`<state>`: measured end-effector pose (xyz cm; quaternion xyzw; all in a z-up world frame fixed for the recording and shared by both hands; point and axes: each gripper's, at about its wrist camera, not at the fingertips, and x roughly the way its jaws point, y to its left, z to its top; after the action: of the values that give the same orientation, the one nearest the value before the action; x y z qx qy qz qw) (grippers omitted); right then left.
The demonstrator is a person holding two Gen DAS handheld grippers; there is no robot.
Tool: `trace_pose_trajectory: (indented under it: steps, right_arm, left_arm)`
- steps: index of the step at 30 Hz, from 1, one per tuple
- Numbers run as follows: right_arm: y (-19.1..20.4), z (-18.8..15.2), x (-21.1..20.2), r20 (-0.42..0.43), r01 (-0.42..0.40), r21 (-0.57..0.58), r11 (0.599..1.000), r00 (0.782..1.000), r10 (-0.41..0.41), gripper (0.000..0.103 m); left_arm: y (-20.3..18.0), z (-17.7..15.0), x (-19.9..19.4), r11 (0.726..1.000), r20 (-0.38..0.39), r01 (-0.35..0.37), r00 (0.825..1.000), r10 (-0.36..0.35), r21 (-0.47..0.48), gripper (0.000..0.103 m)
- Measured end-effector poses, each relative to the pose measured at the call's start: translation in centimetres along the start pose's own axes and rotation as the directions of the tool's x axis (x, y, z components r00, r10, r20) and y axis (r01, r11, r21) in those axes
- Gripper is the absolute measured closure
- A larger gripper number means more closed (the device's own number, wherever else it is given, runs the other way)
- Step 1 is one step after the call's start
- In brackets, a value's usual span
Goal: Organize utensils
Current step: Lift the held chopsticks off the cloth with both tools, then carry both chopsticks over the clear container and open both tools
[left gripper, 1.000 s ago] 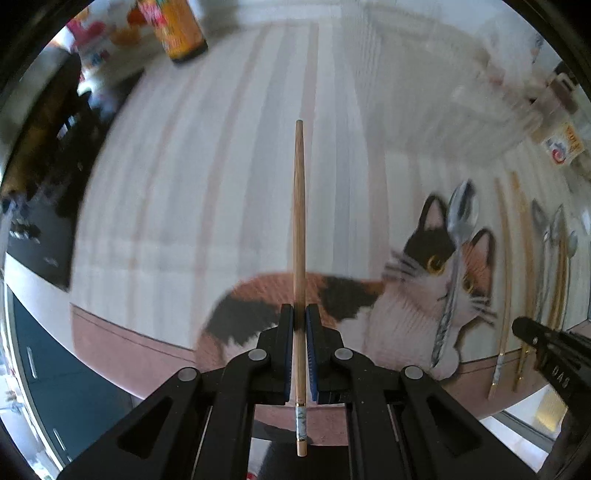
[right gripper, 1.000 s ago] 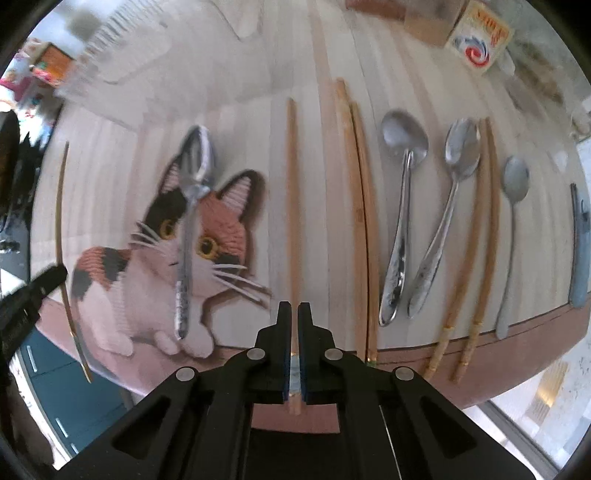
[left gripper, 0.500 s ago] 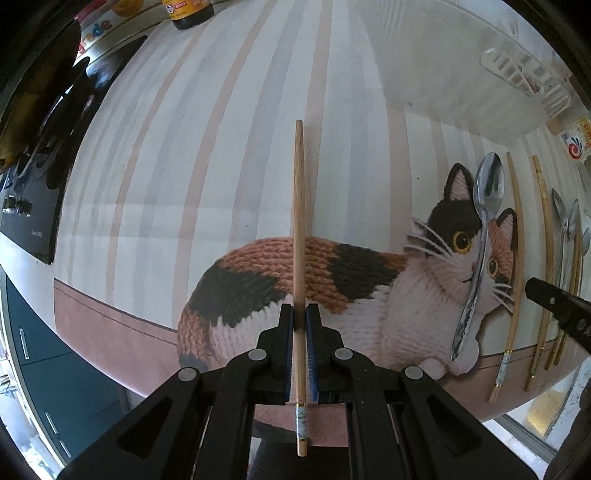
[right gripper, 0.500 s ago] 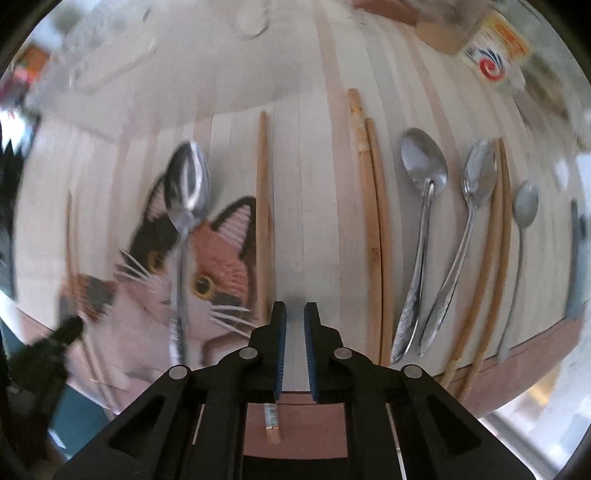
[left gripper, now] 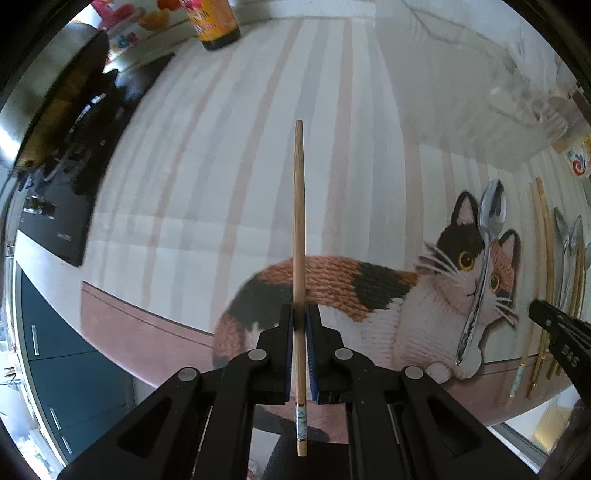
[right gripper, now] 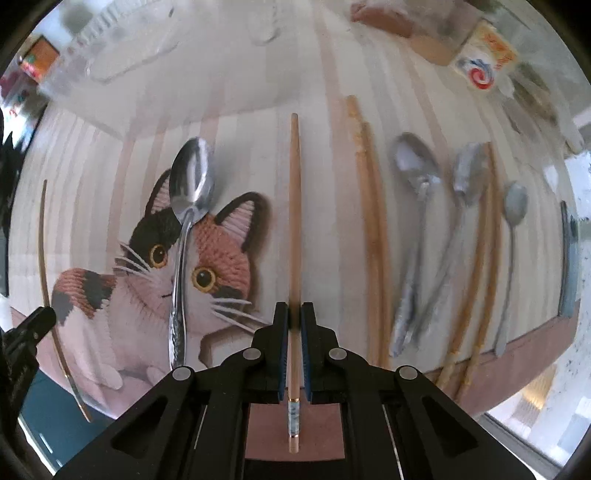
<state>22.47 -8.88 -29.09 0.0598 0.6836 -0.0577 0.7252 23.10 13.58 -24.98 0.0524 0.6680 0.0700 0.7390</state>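
Note:
My left gripper (left gripper: 300, 314) is shut on a wooden chopstick (left gripper: 298, 206), which hangs above the striped cat mat (left gripper: 258, 166). The same chopstick (right gripper: 44, 258) and the left gripper's tip (right gripper: 33, 325) appear at the left edge of the right wrist view. My right gripper (right gripper: 294, 312) points straight down. Its jaws are closing on a second wooden chopstick (right gripper: 294, 192) beside the cat's ear, with the pads against its sides. A steel spoon (right gripper: 190, 192) lies across the cat's face. The right gripper's tip (left gripper: 554, 325) shows at the right edge of the left wrist view.
Right of my right gripper lie a chopstick pair (right gripper: 373, 229), two large spoons (right gripper: 417, 177), another chopstick pair (right gripper: 484, 258) and a small spoon (right gripper: 515, 206). A clear tray (right gripper: 122, 48) and a printed box (right gripper: 484, 70) stand at the back. A bottle (left gripper: 214, 22) and a black hob (left gripper: 74, 147) are at far left.
The right gripper opened with the chopstick off to its left, then shifted over it and closed around it. The left gripper kept its chopstick while its view swung across the mat.

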Motion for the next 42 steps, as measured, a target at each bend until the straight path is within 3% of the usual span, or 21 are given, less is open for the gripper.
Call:
trace_pose_trajectory:
  steps: [6, 11, 17, 19, 25, 29, 36, 39, 42]
  right_arm:
    - [-3.0, -0.8, -5.0, 0.089, -0.081, 0.029, 0.996, 0.993, 0.078, 0.096]
    - [-4.4, 0.5, -10.9, 0.177, -0.164, 0.018, 0.986, 0.971, 0.159, 0.096]
    - [-3.5, 8.0, -15.1, 0.263, -0.271, -0.013, 0.962, 0.928, 0.265, 0.096]
    - [-3.2, 11.5, -15.3, 0.274, -0.309, -0.016, 0.951, 0.913, 0.301, 0.096]
    - [-2.1, 20.5, -12.9, 0.218, -0.352, -0.024, 0.936, 0.911, 0.349, 0.096]
    - [-1.5, 24.1, -10.1, 0.178, -0.351, -0.028, 0.936, 0.92, 0.35, 0.096]
    - [-0.5, 26.1, -4.8, 0.074, -0.354, -0.032, 0.935, 0.932, 0.355, 0.096]
    - [0.0, 26.1, -3.6, 0.02, -0.344, -0.048, 0.938, 0.938, 0.345, 0.093]
    - [-0.3, 25.8, -3.6, 0.025, -0.314, -0.06, 0.948, 0.948, 0.316, 0.073]
  left_arm:
    - [0.9, 0.7, -5.0, 0.999, 0.091, 0.024, 0.996, -0.022, -0.021, 0.099]
    - [0.3, 3.2, -11.3, 0.995, 0.206, 0.095, 0.974, -0.09, -0.018, 0.099]
    - [-1.8, 9.6, -16.2, 0.968, 0.262, 0.25, 0.933, -0.248, 0.026, 0.099]
    - [-2.9, 12.7, -16.5, 0.96, 0.257, 0.277, 0.926, -0.277, 0.038, 0.099]
    - [-6.5, 20.5, -12.3, 0.955, 0.153, 0.291, 0.943, -0.295, 0.051, 0.099]
    - [-7.8, 23.1, -8.3, 0.953, 0.072, 0.299, 0.951, -0.301, 0.04, 0.099]
    - [-9.0, 24.0, -4.6, 0.955, -0.021, 0.294, 0.956, -0.293, 0.043, 0.098]
    - [-8.6, 23.9, -4.8, 0.958, -0.013, 0.283, 0.959, -0.282, 0.041, 0.094]
    - [-8.5, 23.4, -5.9, 0.978, 0.04, 0.201, 0.978, -0.203, 0.063, 0.08]
